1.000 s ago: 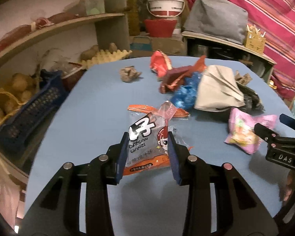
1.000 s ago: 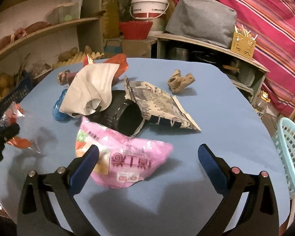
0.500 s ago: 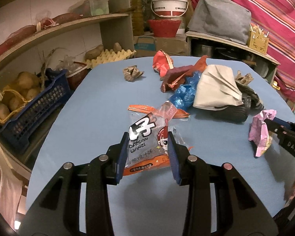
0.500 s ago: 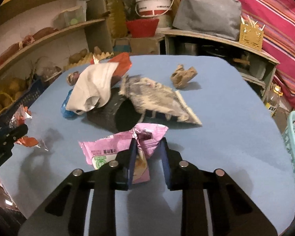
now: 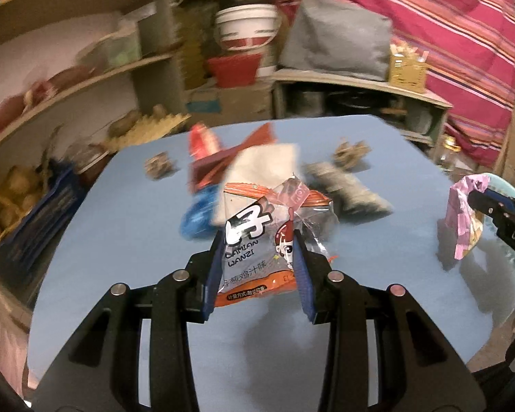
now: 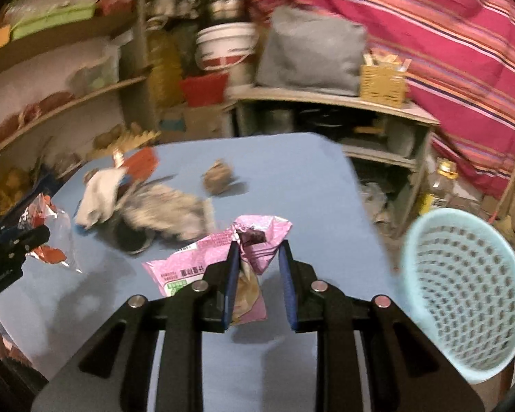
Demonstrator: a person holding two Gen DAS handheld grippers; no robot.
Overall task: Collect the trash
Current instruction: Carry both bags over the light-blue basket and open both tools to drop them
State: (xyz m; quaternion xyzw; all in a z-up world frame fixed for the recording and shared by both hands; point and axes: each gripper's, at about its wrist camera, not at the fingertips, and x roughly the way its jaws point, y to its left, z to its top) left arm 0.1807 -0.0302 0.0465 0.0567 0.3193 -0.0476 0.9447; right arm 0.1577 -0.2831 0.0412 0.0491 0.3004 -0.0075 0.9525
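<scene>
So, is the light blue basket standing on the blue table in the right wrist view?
No, the light blue basket is beyond the right edge of the blue table, not on its surface.

Glossy plastic snack wrapper [image 5: 257, 240], crinkly pink foil packet [image 6: 223, 257] — matt blue table [image 5: 120, 223], perforated plastic basket [image 6: 463, 292]

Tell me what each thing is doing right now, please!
left gripper: shut on the orange snack bag
orange snack bag: held up, crumpled
right gripper: shut on the pink wrapper
pink wrapper: held up, crumpled
basket: beside the table, tilted toward the camera, no trash visible inside
white cloth: lying on the table
</scene>
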